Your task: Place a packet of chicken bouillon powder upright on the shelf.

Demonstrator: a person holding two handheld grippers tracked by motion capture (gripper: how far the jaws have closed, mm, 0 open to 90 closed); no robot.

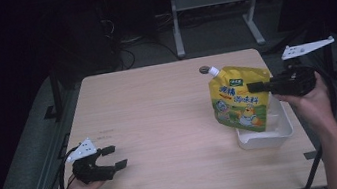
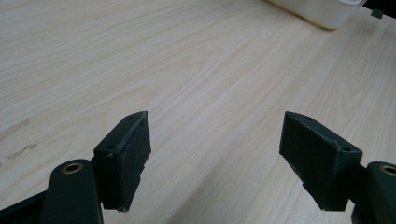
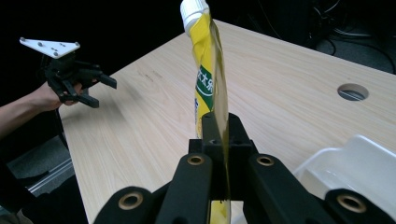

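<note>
The right gripper (image 1: 256, 86) pinches the yellow pouch (image 1: 238, 101) upright, right over the white tray (image 1: 283, 133); the left gripper (image 1: 115, 156) waits spread, far away.

Yellow pouch (image 1: 238, 101) lower edge hidden inside white tray (image 1: 283, 130); print too small to read. Tray cut off at 1 o'clock in left gripper view, at 4 o'clock in right gripper view. Room behind table too dark.

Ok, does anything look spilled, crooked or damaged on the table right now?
Nothing looks spilled or damaged. The yellow spout pouch is upright, capped, pinched at its edge by the right gripper, its base in the white tray. The left gripper is open above bare table.
</note>
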